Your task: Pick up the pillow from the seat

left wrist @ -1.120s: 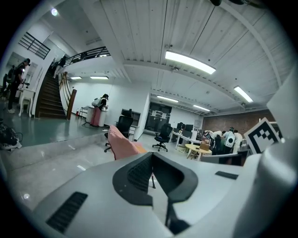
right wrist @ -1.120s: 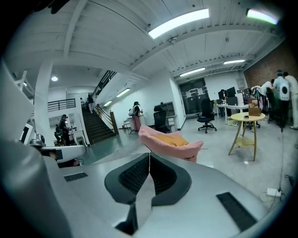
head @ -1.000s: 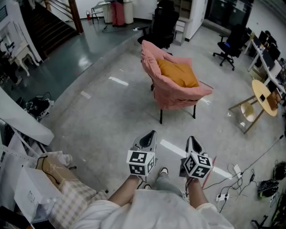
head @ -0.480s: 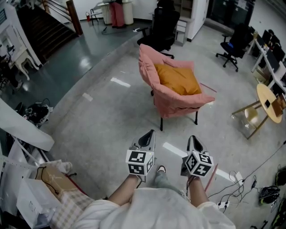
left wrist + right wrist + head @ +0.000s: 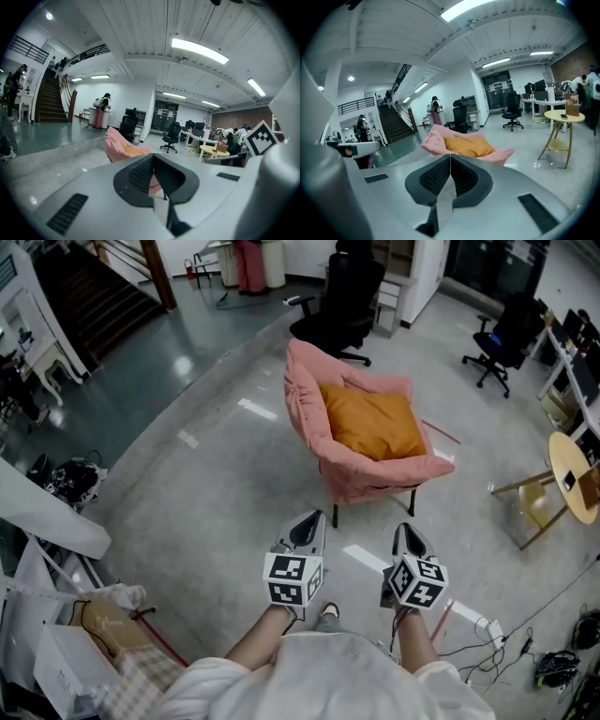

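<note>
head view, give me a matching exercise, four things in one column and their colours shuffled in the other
Things:
1. pillow
2. armchair that the pillow lies in
3. office chair just behind the armchair
4. round table at the right edge

Colours:
a. black
b. pale wood
c. orange
d. pink

Pairs: 1-c, 2-d, 3-a, 4-b
</note>
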A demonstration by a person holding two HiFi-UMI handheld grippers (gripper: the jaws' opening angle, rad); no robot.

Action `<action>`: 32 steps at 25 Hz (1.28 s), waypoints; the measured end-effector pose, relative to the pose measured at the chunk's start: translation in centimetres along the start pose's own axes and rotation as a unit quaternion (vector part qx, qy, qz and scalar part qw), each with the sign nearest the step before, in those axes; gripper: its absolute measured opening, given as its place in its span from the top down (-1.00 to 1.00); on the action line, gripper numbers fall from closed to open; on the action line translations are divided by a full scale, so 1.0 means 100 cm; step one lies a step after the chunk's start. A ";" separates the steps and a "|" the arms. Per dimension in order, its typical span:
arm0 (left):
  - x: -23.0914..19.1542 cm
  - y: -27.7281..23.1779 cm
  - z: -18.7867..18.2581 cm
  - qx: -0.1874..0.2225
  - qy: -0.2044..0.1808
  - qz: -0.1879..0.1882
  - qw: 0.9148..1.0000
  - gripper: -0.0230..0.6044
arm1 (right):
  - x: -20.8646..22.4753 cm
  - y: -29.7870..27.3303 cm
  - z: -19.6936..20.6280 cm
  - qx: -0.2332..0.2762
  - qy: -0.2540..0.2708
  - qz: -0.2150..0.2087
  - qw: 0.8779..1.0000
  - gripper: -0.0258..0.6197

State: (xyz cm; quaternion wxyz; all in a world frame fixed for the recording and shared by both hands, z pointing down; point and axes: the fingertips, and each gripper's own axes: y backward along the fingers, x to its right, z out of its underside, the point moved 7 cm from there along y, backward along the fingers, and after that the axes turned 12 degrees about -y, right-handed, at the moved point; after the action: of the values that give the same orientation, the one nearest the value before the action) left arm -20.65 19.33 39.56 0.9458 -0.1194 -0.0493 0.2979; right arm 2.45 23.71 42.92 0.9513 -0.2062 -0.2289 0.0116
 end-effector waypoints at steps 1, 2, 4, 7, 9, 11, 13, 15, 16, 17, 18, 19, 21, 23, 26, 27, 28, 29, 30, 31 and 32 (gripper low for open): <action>0.000 -0.008 -0.001 -0.001 0.000 0.000 1.000 0.90 | 0.004 -0.006 -0.003 -0.002 -0.001 0.000 1.000 0.83; 0.000 -0.016 -0.002 -0.002 0.001 0.000 1.000 0.90 | 0.007 -0.012 -0.006 -0.003 -0.001 -0.001 1.000 0.83; 0.000 -0.031 -0.005 -0.004 0.003 0.000 1.000 0.90 | 0.014 -0.025 -0.014 -0.005 -0.003 -0.002 1.000 0.83; 0.000 -0.053 -0.010 -0.007 0.003 -0.003 1.000 0.90 | 0.026 -0.042 -0.026 -0.007 -0.005 -0.004 1.000 0.83; 0.000 -0.065 -0.014 -0.008 0.002 -0.006 1.000 0.90 | 0.034 -0.051 -0.034 -0.009 -0.007 -0.004 1.000 0.83; 0.000 -0.075 -0.017 -0.009 0.002 -0.008 1.000 0.90 | 0.040 -0.059 -0.041 -0.009 -0.010 -0.006 1.000 0.83; -0.001 -0.083 -0.019 -0.012 0.003 -0.010 1.000 0.90 | 0.045 -0.066 -0.045 -0.009 -0.013 -0.007 1.000 0.83; -0.001 -0.091 -0.019 -0.016 0.003 -0.010 1.000 0.90 | 0.049 -0.072 -0.047 -0.012 -0.018 -0.007 1.000 0.83; -0.001 -0.094 -0.018 -0.019 0.003 -0.009 1.000 0.90 | 0.051 -0.075 -0.047 -0.014 -0.020 -0.006 1.000 0.83; -0.001 -0.097 -0.018 -0.021 0.003 -0.008 1.000 0.90 | 0.054 -0.077 -0.047 -0.016 -0.023 -0.005 1.000 0.83; -0.002 -0.101 -0.018 -0.023 0.003 -0.007 1.000 0.90 | 0.056 -0.079 -0.047 -0.018 -0.025 -0.005 1.000 0.83; -0.002 -0.104 -0.018 -0.024 0.004 -0.007 1.000 0.90 | 0.058 -0.081 -0.048 -0.019 -0.026 -0.004 0.999 0.83; -0.003 -0.112 -0.020 -0.024 0.004 -0.005 1.000 0.90 | 0.063 -0.086 -0.049 -0.021 -0.029 -0.002 0.999 0.83; -0.004 -0.120 -0.020 -0.024 0.004 -0.003 1.000 0.90 | 0.067 -0.091 -0.049 -0.024 -0.032 0.002 0.999 0.83; -0.009 -0.133 -0.023 -0.024 0.005 0.002 1.000 0.90 | 0.071 -0.101 -0.052 -0.026 -0.036 0.007 0.999 0.83; -0.011 -0.139 -0.024 -0.023 0.005 0.004 1.000 0.90 | 0.071 -0.106 -0.055 -0.025 -0.036 0.008 0.999 0.83; -0.014 -0.146 -0.025 -0.022 0.006 0.007 1.000 0.90 | 0.073 -0.112 -0.057 -0.023 -0.037 0.010 0.999 0.83; -0.017 -0.155 -0.026 -0.020 0.006 0.010 1.000 0.90 | 0.074 -0.118 -0.061 -0.020 -0.037 0.012 0.999 0.83; -0.020 -0.164 -0.028 -0.017 0.006 0.013 1.000 0.90 | 0.076 -0.126 -0.064 -0.017 -0.038 0.014 0.999 0.83; -0.023 -0.175 -0.031 -0.013 0.006 0.017 1.000 0.90 | 0.078 -0.133 -0.069 -0.013 -0.038 0.016 0.999 0.83; -0.027 -0.186 -0.035 -0.010 0.005 0.019 1.000 0.90 | 0.079 -0.142 -0.074 -0.010 -0.038 0.018 0.999 0.83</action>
State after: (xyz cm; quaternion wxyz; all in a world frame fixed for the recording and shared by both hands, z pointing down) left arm -12.07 2.35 40.89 0.9389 -0.1310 -0.0451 0.3150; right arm 11.78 8.82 46.00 0.9395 -0.2190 -0.2613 0.0339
